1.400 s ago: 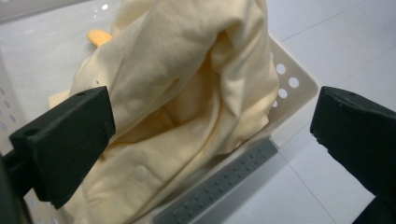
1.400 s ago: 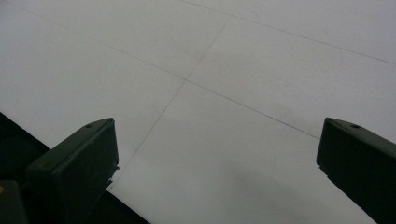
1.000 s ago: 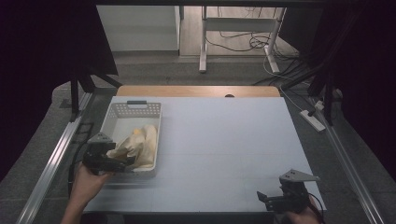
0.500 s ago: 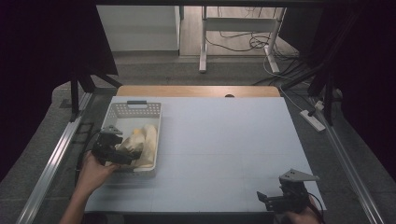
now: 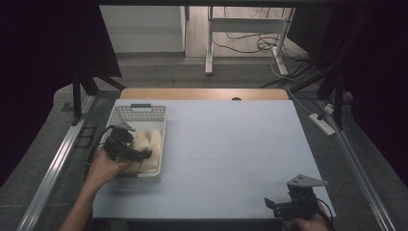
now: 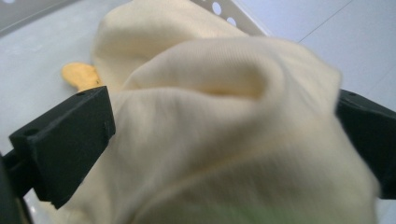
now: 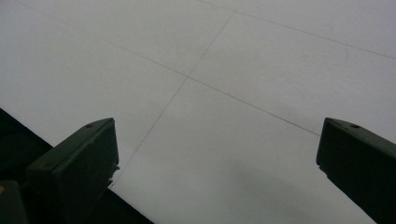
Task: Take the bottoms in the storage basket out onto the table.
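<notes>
Left tongs (image 5: 144,154) straddle the cream cloth (image 6: 219,135) in the basket (image 5: 139,113), apart, seemingly ready to pinch. Right tongs (image 5: 270,204) idle apart, lower right, over bare bench (image 7: 224,70).

Dim, dark-edged high view; soft blur on the close cream cloth (image 6: 224,140).

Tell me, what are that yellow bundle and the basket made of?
The bundle looks like soft matte knit cloth: a fine ribbed weave shows, and it folds and bulges between the left gripper's jaws. The basket seems to be rigid white plastic, with smooth walls punched with rows of holes.
</notes>
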